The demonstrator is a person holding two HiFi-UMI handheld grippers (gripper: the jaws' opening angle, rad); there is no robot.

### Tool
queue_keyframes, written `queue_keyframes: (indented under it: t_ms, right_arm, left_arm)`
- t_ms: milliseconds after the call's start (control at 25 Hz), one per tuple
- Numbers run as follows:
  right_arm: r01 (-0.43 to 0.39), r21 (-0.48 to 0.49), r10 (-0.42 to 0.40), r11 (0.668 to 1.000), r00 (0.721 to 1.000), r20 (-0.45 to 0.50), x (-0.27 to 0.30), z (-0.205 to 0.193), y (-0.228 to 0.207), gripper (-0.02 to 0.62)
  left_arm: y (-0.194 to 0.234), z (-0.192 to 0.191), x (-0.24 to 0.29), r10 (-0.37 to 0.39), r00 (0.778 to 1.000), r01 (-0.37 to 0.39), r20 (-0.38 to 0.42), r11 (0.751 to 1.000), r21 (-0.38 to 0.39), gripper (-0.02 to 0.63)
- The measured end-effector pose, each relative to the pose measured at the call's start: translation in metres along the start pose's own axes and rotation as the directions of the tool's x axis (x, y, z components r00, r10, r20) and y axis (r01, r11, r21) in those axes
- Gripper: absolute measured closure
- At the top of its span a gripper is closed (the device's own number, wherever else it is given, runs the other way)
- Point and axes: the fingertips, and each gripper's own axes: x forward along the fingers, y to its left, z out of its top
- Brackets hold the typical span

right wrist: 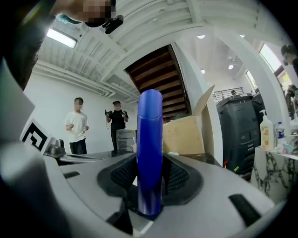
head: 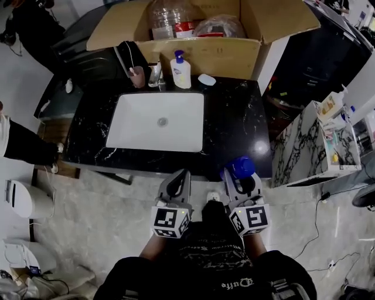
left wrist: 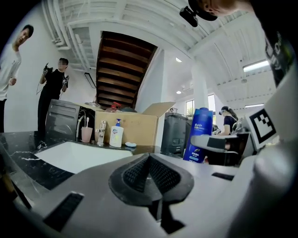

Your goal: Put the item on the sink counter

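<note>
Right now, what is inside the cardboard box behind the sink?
The cardboard box holds a clear plastic bottle with a red label and a rounded clear plastic item. Its front wall hides whatever lies lower.

Open cardboard box (head: 199,55) at far edge, flaps up; inside, clear plastic bottle (head: 170,17) and clear-wrapped bundle (head: 220,26), contents unclear.
In front of box, left to right: pink cup (head: 137,76) with toothbrush, faucet (head: 155,75), white pump bottle (head: 181,71) with blue pump, small pale-blue object (head: 206,79), possibly soap.
Marble-patterned side shelf (head: 299,146) at right, bottles (head: 331,105) on top.
White bin (head: 23,199) on floor at left.
Wooden staircase underside (left wrist: 123,69) beyond; dark wheeled bin (left wrist: 176,135) right of box.
Two people (right wrist: 77,125) standing by far wall.
</note>
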Motion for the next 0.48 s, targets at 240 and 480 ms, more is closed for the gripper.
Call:
queue_keyframes:
  t_ms: [240,480]
  right_arm:
    - [-0.052,-0.012,0.052,0.999,0.999,0.008,0.056,0.015,-0.049,0.442]
    - [-0.103,-0.029,0.104,0.994,0.994,0.033,0.102,0.029,-0.097,0.442]
  left_arm:
    - [0.01,0.012,0.062,0.054,0.999,-0.054,-0.003,0.998,-0.022,0.6]
    - [0.004,0.021,0.121,0.08,0.997,-0.08,0.002,0.995,-0.054,0.6]
